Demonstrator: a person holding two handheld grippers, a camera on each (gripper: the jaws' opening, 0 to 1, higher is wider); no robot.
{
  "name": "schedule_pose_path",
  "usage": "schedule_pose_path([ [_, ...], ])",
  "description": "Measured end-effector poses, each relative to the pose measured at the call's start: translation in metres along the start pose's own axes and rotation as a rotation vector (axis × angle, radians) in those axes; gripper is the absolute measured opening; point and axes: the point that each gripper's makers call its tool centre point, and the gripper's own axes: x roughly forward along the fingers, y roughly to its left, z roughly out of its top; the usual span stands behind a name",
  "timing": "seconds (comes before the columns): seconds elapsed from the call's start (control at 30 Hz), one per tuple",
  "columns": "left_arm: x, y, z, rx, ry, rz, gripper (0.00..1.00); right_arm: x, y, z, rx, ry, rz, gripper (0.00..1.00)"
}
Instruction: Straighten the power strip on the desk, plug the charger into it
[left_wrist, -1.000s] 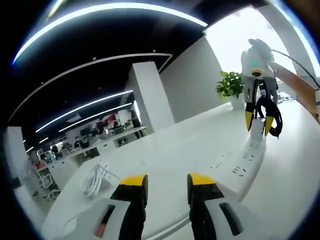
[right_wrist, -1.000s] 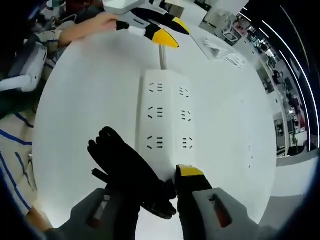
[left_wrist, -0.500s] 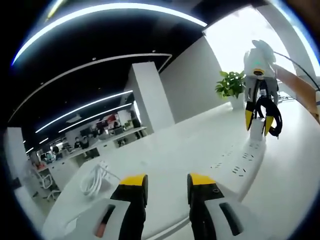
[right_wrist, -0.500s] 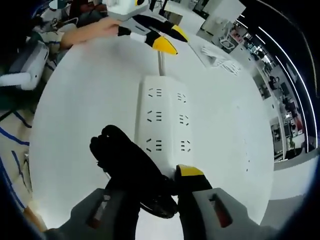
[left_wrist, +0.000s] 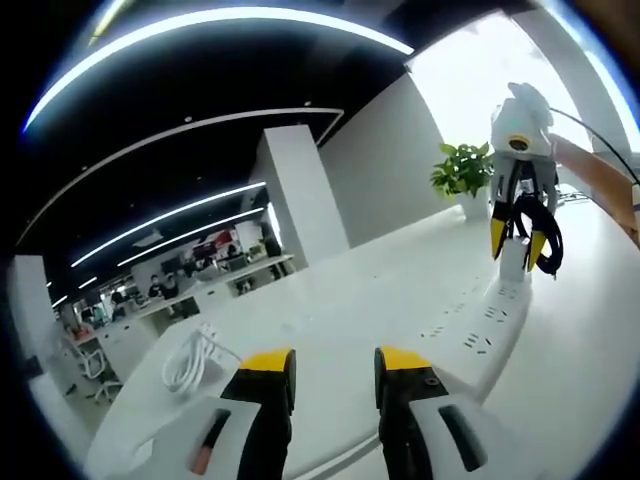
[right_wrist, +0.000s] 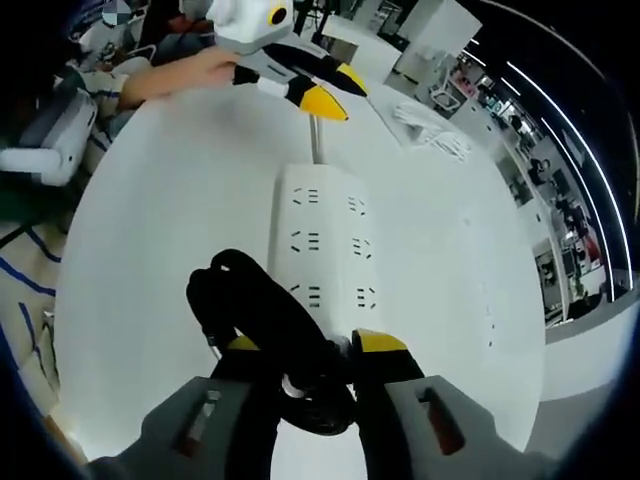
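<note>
Your desk (right_wrist: 150, 230) carries the strip (right_wrist: 325, 250) lengthwise ahead of the right gripper (right_wrist: 300, 350).
Right jaws grip the charger (right_wrist: 300, 385) with its black cord (right_wrist: 250, 310) bundled — held over the strip's near end. Your left gripper (left_wrist: 330, 365) hangs with jaws apart and empty, near the far end; white cable (left_wrist: 190, 358) lies beyond.

Left gripper view looks low along the bench (left_wrist: 350, 290) toward the far power strip (left_wrist: 480, 335). Right gripper view looks steeply down, close above the same strip (right_wrist: 325, 245).
</note>
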Motion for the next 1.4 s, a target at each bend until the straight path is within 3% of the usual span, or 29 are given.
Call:
schedule_pose_path([
  [0.9, 0.003, -0.008, -0.010, 0.031, 0.023, -0.019, 0.31, -0.021, 0.004, 0.005, 0.099, -0.287, -0.137, 0.28],
  [1.27, 0.002, -0.009, -0.007, 0.021, 0.013, -0.023, 0.31, -0.024, -0.003, 0.008, 0.132, -0.344, -0.189, 0.27],
  [1.4, 0.003, -0.010, -0.007, 0.020, 0.012, -0.027, 0.31, -0.029, -0.004, 0.003, 0.126, -0.323, -0.201, 0.27],
])
